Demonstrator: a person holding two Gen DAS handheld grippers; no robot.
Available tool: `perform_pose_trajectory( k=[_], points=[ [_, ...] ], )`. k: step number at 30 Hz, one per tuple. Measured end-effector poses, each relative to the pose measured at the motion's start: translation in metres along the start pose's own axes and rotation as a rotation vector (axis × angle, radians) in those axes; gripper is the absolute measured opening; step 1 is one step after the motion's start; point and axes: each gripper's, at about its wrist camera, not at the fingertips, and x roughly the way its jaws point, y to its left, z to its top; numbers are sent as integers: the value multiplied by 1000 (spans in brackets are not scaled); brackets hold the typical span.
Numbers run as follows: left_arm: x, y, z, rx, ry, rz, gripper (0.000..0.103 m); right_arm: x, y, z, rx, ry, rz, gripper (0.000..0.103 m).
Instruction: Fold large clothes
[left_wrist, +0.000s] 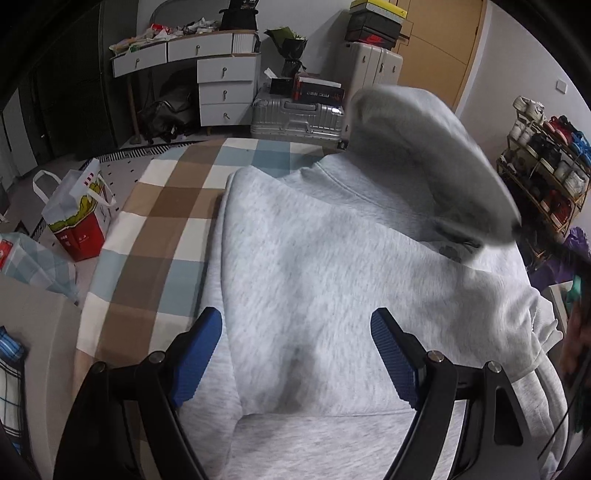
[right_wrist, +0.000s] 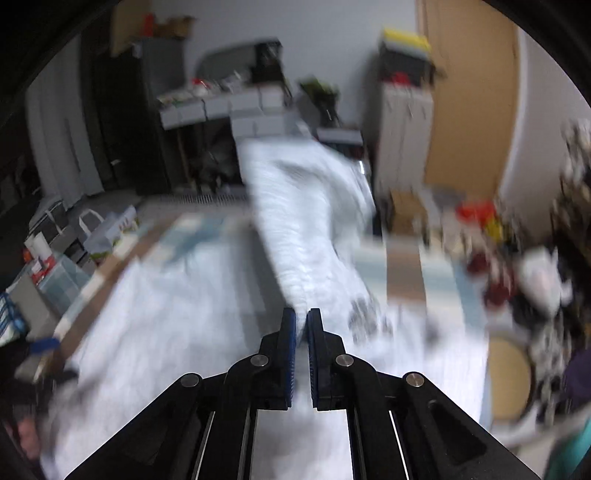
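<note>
The grey sweatshirt (left_wrist: 332, 258) lies on the checked bedspread (left_wrist: 155, 221), left side already folded in; its right sleeve (right_wrist: 306, 221) swings over, pinched in the closed right gripper (right_wrist: 301, 325). Left gripper (left_wrist: 295, 332) hovers open above the hem; further folds remain

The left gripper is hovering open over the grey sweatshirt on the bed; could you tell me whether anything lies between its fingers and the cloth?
Nothing visible does. The left gripper hangs open directly above the grey sweatshirt, with only bare cloth between and below its blue fingers.
</note>
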Motion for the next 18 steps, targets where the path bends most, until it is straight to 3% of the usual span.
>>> perform_pose_trajectory(
  k=[5,7,9,10,12,14,18],
  points=[
    [5,-7,-3,15,21,3,79,18,-3,-20,-19,106,-51,9],
    [6,-8,-4,17,27,11,79,26,5,-17,-79,136,-105,35],
    [6,-6,-3,14,29,15,79,27,24,-14,-176,113,-149,44],
    [5,-4,-3,8,27,14,79,28,36,-11,-234,97,-174,60],
    [3,1,-1,-10,22,12,79,32,54,-3,-306,75,-171,82],
    [3,8,0,-25,22,10,79,41,84,3,-420,29,-223,85],
    [2,24,3,-62,20,11,79,82,136,14,-587,49,-276,86]
  ],
)
